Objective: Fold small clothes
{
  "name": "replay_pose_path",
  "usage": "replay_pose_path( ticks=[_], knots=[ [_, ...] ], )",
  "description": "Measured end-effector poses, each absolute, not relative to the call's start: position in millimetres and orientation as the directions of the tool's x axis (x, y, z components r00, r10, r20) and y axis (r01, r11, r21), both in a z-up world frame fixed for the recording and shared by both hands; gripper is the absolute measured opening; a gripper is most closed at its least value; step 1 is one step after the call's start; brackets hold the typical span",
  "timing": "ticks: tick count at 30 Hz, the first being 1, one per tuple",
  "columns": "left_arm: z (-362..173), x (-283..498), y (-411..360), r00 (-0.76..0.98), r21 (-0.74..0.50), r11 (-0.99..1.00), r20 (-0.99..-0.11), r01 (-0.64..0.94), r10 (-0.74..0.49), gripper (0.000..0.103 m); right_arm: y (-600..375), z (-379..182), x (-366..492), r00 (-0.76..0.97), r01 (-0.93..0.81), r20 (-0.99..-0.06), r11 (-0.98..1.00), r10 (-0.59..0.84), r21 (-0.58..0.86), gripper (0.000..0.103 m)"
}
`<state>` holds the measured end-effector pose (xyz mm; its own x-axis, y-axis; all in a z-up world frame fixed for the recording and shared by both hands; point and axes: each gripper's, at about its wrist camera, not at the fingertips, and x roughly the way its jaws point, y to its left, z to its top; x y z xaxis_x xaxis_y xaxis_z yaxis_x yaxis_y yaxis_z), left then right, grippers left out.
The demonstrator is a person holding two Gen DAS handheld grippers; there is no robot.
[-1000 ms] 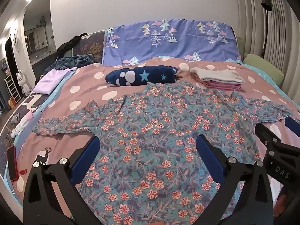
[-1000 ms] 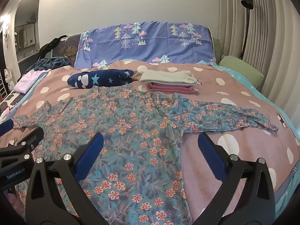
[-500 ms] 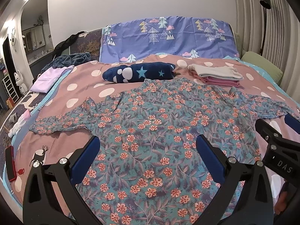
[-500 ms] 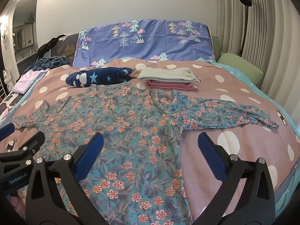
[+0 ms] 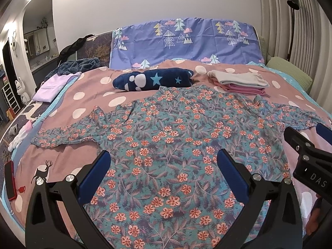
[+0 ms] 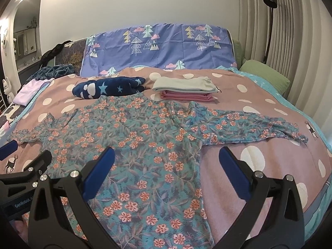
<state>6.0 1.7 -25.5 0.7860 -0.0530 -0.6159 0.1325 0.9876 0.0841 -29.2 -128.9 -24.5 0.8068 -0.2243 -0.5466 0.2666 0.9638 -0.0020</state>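
Note:
A teal floral long-sleeved top [image 5: 176, 141] lies spread flat on the bed, sleeves out to both sides; it also shows in the right wrist view [image 6: 132, 141]. My left gripper [image 5: 164, 166] is open and empty, hovering above the top's lower left part. My right gripper [image 6: 166, 164] is open and empty above the top's lower right side, near the right armpit. Each gripper shows at the edge of the other's view. A stack of folded clothes [image 5: 238, 82], grey over pink, sits beyond the top, and also shows in the right wrist view [image 6: 186, 90].
A navy star-patterned bundle [image 5: 153, 78] lies just past the top's collar. The bed has a pink polka-dot cover [image 6: 259, 166]. A lilac cloth [image 5: 54, 85] lies at the far left, a green pillow [image 6: 263, 74] at the far right, a red phone [image 5: 9, 180] at the left edge.
Both grippers have drawn back and risen slightly, so the top sits a little lower and farther in view. The top has not moved. Both jaws stay open.

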Motion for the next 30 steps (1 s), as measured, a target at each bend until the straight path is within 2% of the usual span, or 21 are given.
replay_pose_path(
  ticks=[8, 18, 30],
  knots=[
    [-26.4, 5.4, 2.4, 0.790, 0.083, 0.987, -0.611, 0.134, -0.056, 0.102, -127.4, -21.8, -30.0, 0.813, 0.229, -0.558, 0.972, -0.164, 0.048, 0.101],
    [-27.1, 1.9, 1.5, 0.796, 0.079, 0.985, -0.601, 0.153, -0.076, 0.102, -122.4, -18.9, -30.8, 0.811, 0.243, -0.548, 0.970, -0.204, -0.002, 0.101],
    [-27.0, -0.8, 2.5, 0.801, 0.054, 0.983, -0.589, 0.173, -0.109, 0.102, -123.2, -23.6, -30.4, 0.803, 0.226, -0.567, 0.974, -0.184, 0.003, 0.101]
  ],
)
